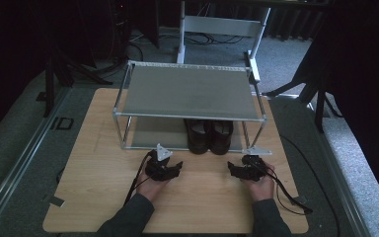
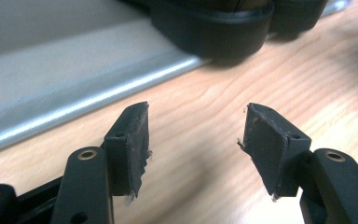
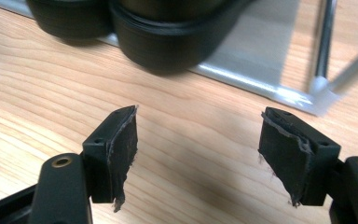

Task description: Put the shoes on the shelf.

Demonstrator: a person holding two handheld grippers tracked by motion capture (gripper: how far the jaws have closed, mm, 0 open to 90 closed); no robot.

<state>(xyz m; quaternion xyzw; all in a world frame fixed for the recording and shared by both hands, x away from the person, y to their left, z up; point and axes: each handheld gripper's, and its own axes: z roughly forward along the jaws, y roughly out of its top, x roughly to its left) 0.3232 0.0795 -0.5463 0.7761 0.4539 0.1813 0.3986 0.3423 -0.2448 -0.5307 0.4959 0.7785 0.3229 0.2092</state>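
On lower rack shelf [image 1: 148,139], black shoes [image 1: 209,137].

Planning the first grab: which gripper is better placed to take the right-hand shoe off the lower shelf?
Right, probably. The right gripper sits open just in front of the right-hand shoe on the rack lower shelf, with its heel close ahead in the right gripper view. The left gripper, also open, faces the left shoe.

A rack [image 1: 190,91] stands at the back middle of the bench [image 1: 94,148]. Two shoes [image 1: 209,136] sit side by side on its lower shelf, right of centre, under the upper shelf. Before the rack, the left gripper [image 1: 164,168] lies left of the shoes and the right gripper [image 1: 244,169] right of them, well apart
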